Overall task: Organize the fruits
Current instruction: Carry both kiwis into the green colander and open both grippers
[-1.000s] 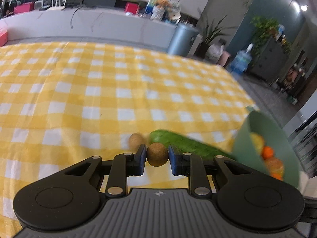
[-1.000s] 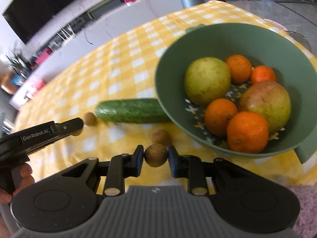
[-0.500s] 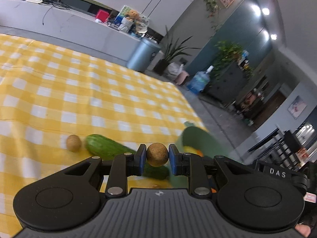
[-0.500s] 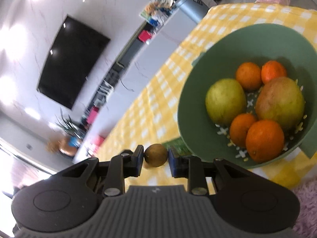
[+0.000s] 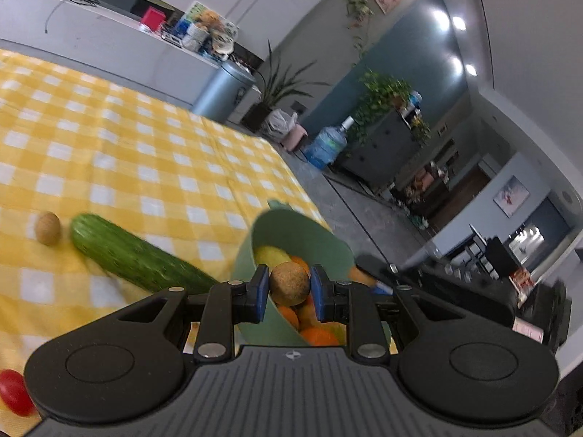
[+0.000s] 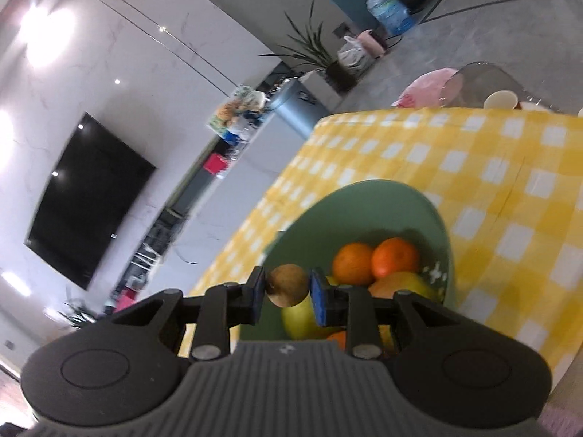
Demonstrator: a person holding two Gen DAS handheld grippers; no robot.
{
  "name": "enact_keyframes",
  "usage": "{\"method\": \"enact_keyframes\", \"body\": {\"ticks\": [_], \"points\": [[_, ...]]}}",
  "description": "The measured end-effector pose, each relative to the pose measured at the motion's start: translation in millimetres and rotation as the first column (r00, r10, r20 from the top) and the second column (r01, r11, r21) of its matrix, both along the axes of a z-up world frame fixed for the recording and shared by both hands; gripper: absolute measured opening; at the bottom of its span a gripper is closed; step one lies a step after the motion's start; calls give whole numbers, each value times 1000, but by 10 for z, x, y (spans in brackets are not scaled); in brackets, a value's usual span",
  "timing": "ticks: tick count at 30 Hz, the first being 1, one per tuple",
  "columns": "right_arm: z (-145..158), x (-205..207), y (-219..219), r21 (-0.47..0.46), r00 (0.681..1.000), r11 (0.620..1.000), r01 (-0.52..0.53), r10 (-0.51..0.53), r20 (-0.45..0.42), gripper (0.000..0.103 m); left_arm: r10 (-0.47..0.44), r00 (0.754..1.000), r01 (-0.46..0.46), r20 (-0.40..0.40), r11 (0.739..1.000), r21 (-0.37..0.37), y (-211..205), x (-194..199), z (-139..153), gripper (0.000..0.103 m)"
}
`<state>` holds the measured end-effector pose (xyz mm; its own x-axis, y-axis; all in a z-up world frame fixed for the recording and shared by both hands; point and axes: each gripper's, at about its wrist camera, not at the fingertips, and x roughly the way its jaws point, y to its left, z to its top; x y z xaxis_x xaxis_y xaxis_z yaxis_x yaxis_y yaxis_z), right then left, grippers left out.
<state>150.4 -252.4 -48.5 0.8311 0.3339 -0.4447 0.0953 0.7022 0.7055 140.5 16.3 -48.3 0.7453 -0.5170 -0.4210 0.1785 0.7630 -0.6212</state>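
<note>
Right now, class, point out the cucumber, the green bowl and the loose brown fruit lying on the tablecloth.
cucumber (image 5: 138,258), left wrist view, middle of its body
green bowl (image 6: 400,204), right wrist view, far inner wall
loose brown fruit (image 5: 47,228), left wrist view, its centre

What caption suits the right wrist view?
Right gripper holds a small brown fruit above a green bowl of oranges.

The table (image 5: 153,153) wears a yellow-and-white checked cloth. On it, beside the sage-green bowl (image 5: 291,229), lie a dark green cucumber (image 5: 135,258) and, past that, a tan-brown round fruit (image 5: 48,228). Inside the bowl (image 6: 368,200) are orange citrus fruits (image 6: 375,262) and a yellow-green one (image 6: 302,320). Each black hand-held gripper (image 5: 289,288) has blue pads (image 6: 319,300).
</note>
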Motion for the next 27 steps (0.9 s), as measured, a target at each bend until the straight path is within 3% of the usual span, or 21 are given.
{"method": "enact_keyframes", "body": {"ticks": [3,8,12,17,22,27], "points": [[-29,68,-3,-6,1000,1000,-8,8,-15,25,-16,999,16,-31,1000,23,-90,41,-95,27],[-35,44,-75,-30,1000,1000,8,-8,-11,34,-12,1000,13,-20,998,57,-171,-31,-105,27],[-15,-5,-118,-27,1000,1000,15,-15,-5,35,14,1000,-13,-7,996,87,-219,-58,-37,27],[10,-82,-270,24,996,997,80,-81,43,37,-2,1000,2,1,997,81,-302,64,77,27],[-43,-72,-385,90,996,992,84,-87,27,37,-41,999,42,-35,998,36,-533,280,80,27],[-83,-61,-454,136,996,987,83,-87,20,37,-64,997,68,-39,991,115,-811,396,57,27]]}}
